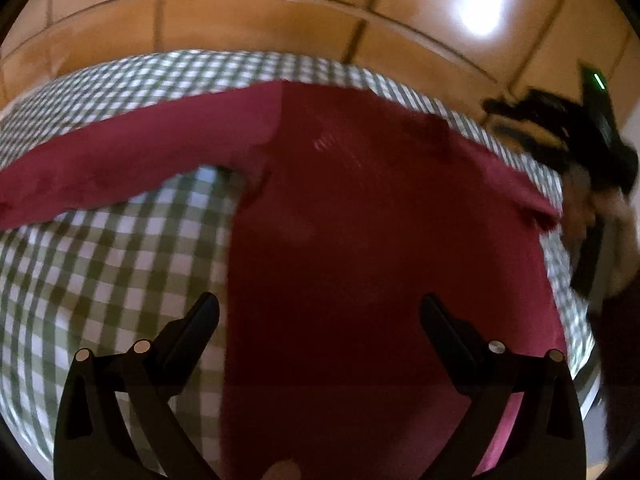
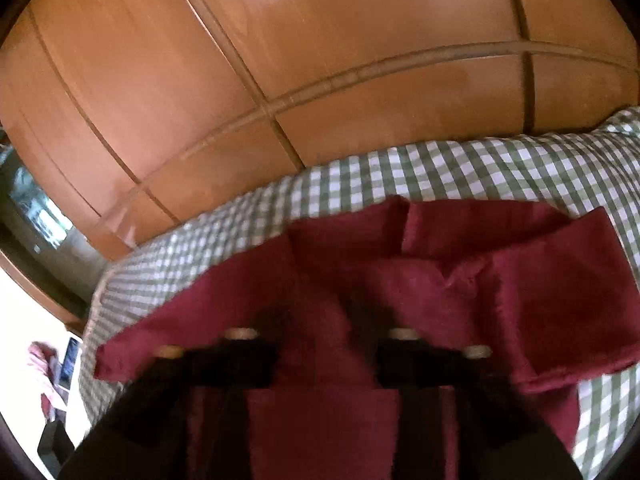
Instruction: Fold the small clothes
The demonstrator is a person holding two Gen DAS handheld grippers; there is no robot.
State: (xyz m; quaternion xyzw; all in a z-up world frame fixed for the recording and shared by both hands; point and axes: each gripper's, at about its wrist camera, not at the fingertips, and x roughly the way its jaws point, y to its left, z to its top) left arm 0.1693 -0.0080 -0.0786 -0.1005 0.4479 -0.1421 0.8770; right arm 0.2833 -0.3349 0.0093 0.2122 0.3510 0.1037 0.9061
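Note:
A dark red garment [image 1: 380, 220] lies spread on a green-and-white checked cloth [image 1: 100, 272], one long sleeve stretching to the left. My left gripper [image 1: 320, 308] hovers over the garment's near part, jaws wide apart with nothing between them. At the garment's right edge a hand [image 1: 600, 216] holds my right gripper [image 1: 506, 120], blurred. In the right wrist view the garment [image 2: 520, 280] shows a sleeve folded over its body at the right. The right gripper [image 2: 326, 332] is blurred above the red fabric, its fingers apart and gripping nothing that I can see.
Brown wooden panels [image 1: 240, 20] rise behind the checked cloth [image 2: 440, 164] in both views. The cloth's edge drops off at the left of the right wrist view, where a pale floor [image 2: 24, 312] holds a small screen-like object [image 2: 68, 360].

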